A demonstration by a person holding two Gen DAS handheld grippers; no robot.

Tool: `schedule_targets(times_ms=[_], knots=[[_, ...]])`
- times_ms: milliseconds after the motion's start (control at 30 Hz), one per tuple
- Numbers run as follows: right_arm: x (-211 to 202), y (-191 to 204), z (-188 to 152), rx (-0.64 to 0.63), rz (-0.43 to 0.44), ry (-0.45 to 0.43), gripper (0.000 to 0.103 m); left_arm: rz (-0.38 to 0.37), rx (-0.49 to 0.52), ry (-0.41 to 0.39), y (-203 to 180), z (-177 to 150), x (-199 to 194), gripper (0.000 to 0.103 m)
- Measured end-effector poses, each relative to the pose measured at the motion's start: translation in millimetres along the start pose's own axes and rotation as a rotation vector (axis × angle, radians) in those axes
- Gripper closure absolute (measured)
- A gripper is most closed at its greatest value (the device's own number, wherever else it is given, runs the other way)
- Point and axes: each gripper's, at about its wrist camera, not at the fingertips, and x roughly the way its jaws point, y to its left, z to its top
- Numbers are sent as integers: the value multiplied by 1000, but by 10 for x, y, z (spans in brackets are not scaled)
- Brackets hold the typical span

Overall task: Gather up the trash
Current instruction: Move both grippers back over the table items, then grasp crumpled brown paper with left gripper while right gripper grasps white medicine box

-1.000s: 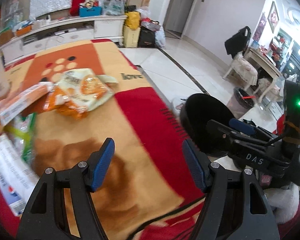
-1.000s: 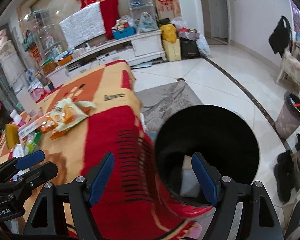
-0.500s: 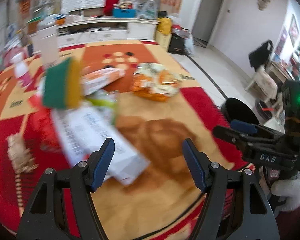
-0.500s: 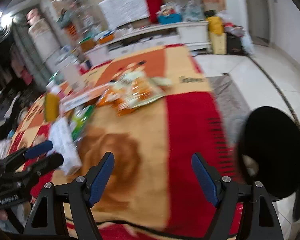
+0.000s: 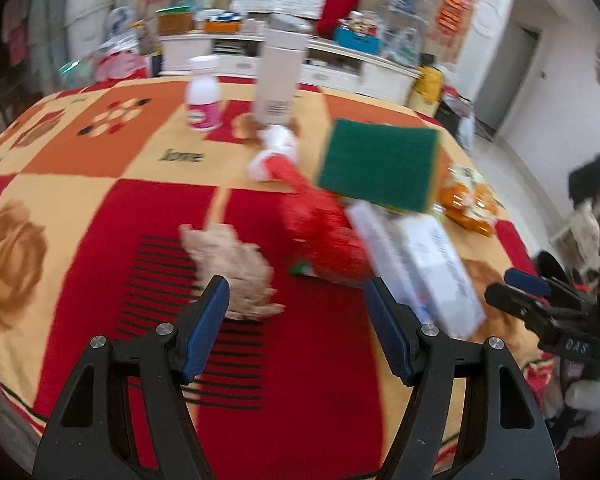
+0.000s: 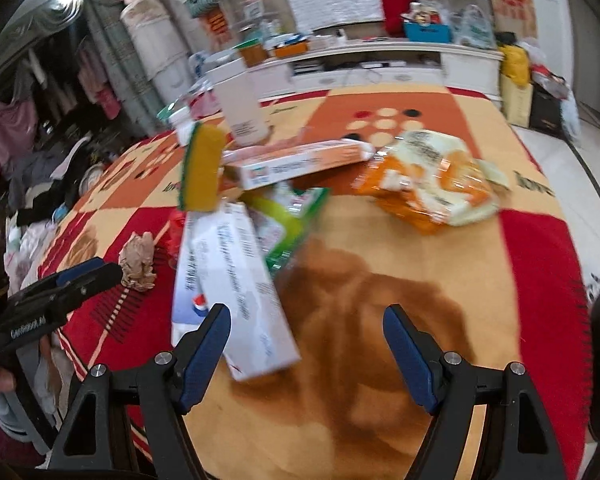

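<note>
The left claw (image 5: 296,320) stands wide apart with nothing between its blue pads; it hangs over the red part of the tabletop (image 5: 100,208), which is covered by a patterned blanket. Just ahead of its left pad lies a crumpled brown paper wad (image 5: 236,268), the nearest piece of trash to it. The right claw (image 6: 306,354) is likewise spread wide and empty, angled down at the bare tan patch of the blanket, with a long white box (image 6: 228,280) lying just beside its left pad.

Beyond the claws the rest of the litter is bunched near the middle of the tabletop: a red crinkled wrapper (image 5: 324,236) next to the white box, a green and white packet (image 6: 288,216) partly under it, a green and yellow sponge (image 6: 202,168) propped on edge, an orange and white carton (image 6: 300,160) and an orange snack bag (image 6: 432,176) lying well apart toward the far side. A tall white container (image 5: 280,80) and a small white bottle with a pink label (image 5: 204,96) stand upright at the back; whether they count as trash is unclear.

Judged from this, the step in hand is the approach: nothing is picked up yet. The next move calls for choosing one item, probably the paper wad for the left claw or the white box for the right, lowering so the pads straddle it, and closing. The frames are blurred, so fine contact cannot be read.
</note>
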Motion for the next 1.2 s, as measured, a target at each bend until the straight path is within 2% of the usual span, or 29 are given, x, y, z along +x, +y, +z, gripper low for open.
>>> schedule_targets(times_ms=[233,333,533,600,667,833,933,1133,1167,1200], knots=[[245,306,63,-83,-6,36,29,33,-67,3,302,59,144,33],[287,335,70,-95,-14,45,33,37,-79,14,347,70,227,33],[323,341,67,-103,-12,55,35,43,-115,14,424,97,310,33],[356,351,58,-110,-9,61,42,40,-127,12,435,118,352,33],[401,351,46,-107,4,71,55,47,-129,10,437,125,385,33],[398,224,-12,-45,51,92,68,39,-142,20,443,127,455,33],[308,122,-58,-15,44,88,75,31,-147,27,436,122,499,33],[225,-292,-155,118,31,110,74,18,-143,41,378,111,556,33],[206,-343,-155,146,41,110,65,16,-143,44,363,110,560,33],[180,-363,-151,157,30,108,61,15,-141,45,354,108,564,33]])
